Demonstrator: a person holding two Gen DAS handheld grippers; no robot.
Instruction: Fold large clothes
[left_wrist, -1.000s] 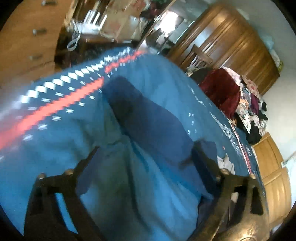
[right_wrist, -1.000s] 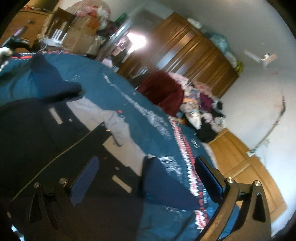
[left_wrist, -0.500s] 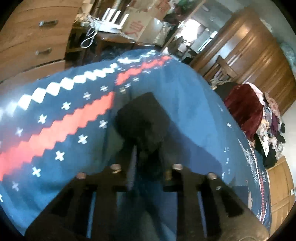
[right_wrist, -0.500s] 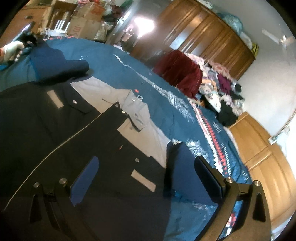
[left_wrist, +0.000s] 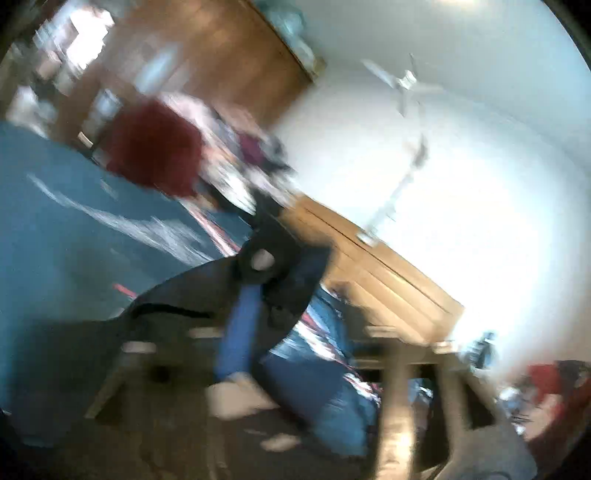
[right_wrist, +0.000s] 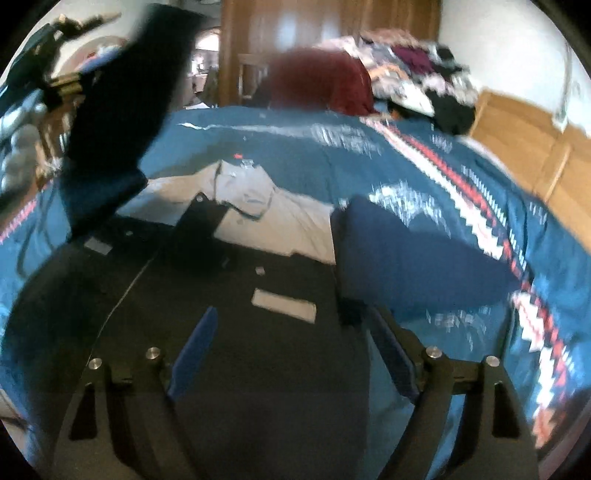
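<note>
A large dark jacket (right_wrist: 229, 295) with a grey lining is spread open on the blue patterned bedspread (right_wrist: 461, 206), directly ahead of and beneath the right gripper (right_wrist: 291, 354), presumably so that it can be folded flat. The right gripper's fingers are held spread apart, with nothing between them, poised above the garment's front. Up to the left of it, a dark sleeve (right_wrist: 122, 99) is seen lifted into the air, apparently by the left gripper (left_wrist: 295, 369). The left wrist view is badly smeared; whether that gripper is spread or pinching cannot be told.
</note>
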